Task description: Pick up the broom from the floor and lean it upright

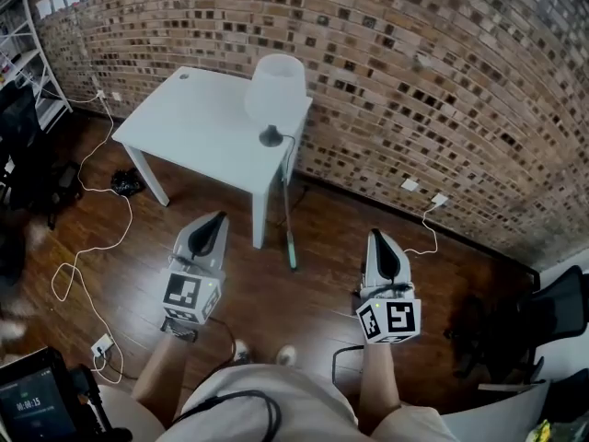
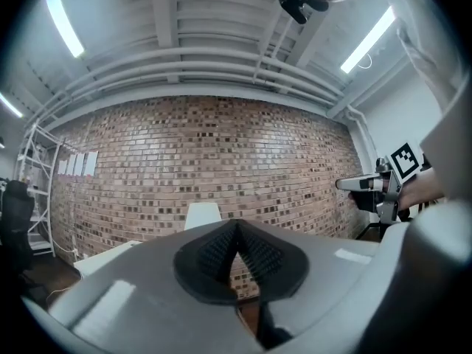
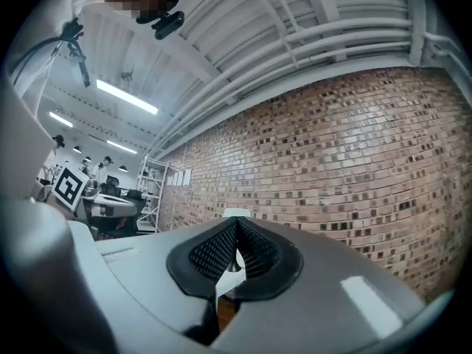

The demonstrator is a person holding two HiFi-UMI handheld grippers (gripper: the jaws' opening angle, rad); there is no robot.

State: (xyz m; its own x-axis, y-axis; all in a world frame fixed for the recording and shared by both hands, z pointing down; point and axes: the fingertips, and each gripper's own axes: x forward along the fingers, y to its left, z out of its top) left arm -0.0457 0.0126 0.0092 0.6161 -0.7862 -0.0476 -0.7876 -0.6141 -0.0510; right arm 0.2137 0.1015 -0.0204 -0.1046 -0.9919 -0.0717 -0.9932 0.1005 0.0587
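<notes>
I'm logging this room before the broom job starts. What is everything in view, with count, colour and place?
table: one, white, against the wall
lamp: one, white shade on a dark base, on the table's right corner
broom: one, thin handle with a teal end, by the table's front leg; lying or leaning, cannot tell
brick wall: one, brown, behind the table
cable: one, white, looping over the wooden floor at left
power strip: one, white, lower left
chair: one, black, right edge
shelving: one, white, upper left
left gripper: one, grey, shut, empty
right gripper: one, grey, shut, empty
</notes>
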